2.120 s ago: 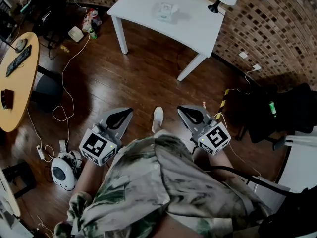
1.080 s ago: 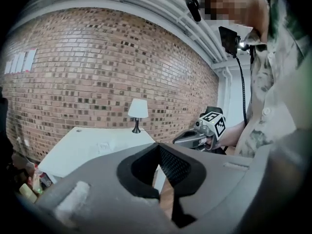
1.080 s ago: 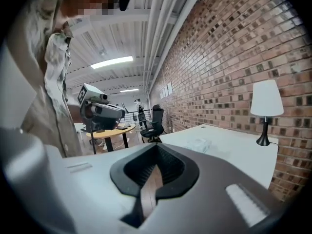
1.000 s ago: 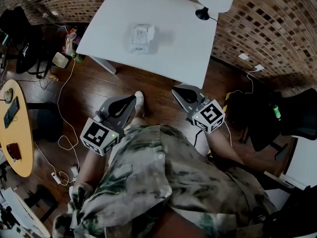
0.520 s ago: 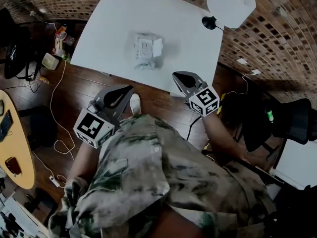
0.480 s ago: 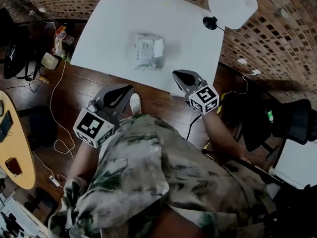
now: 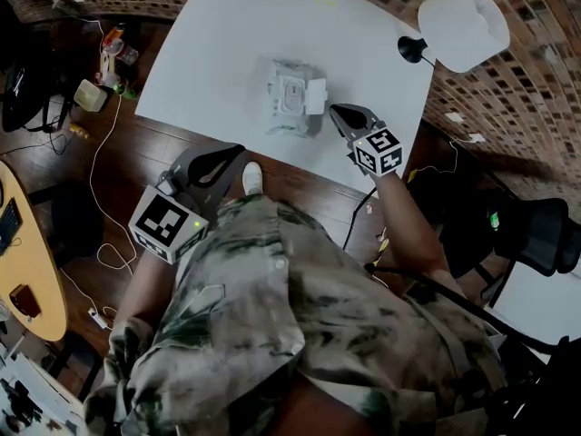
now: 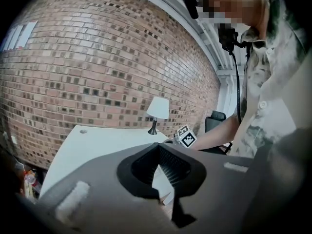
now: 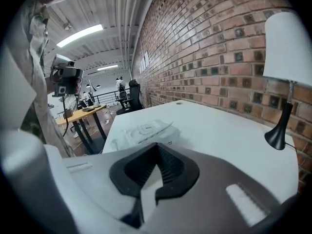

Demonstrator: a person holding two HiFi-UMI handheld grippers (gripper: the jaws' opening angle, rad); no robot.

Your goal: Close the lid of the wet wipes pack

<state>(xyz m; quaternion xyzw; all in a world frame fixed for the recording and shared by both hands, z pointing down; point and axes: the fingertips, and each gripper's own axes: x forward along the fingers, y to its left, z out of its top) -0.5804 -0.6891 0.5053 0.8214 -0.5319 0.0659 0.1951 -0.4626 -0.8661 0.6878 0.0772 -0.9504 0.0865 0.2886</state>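
Your right gripper [image 7: 334, 109] is clenched on nothing. In the right gripper view its 2 jaws meet at the tips, and only pale table shows through the hollow behind them. It reaches out over the near right part of the white table [image 7: 218, 53]. Its tips aim left and far, just beside the open lid [image 7: 315, 96] of the wet wipes pack [image 7: 289, 98]. That pose looks chosen for a push: closed jaws make 1 blunt point that can tip the flap over and press it down.

Your left gripper [image 7: 238, 151] is likewise closed and empty, its tips together in the left gripper view. It hangs low off the near edge of the table, above the wooden floor [image 7: 145, 143] and beside your shoe [image 7: 253, 178], well apart from the pack. From that position it seems idle, though it could come up to steady the pack if it slides under the push.

The pack lies flat near the middle of the table, a little to the right. Its lid is folded out to the right of the opening, on the side facing the right gripper. In the right gripper view the lid stands slightly raised. A closing push would therefore run from right to left. The lid is not yet shut, so the task seems to be at the approach.

A white-shaded lamp [image 7: 463, 30] stands at the far right corner, away from that path.
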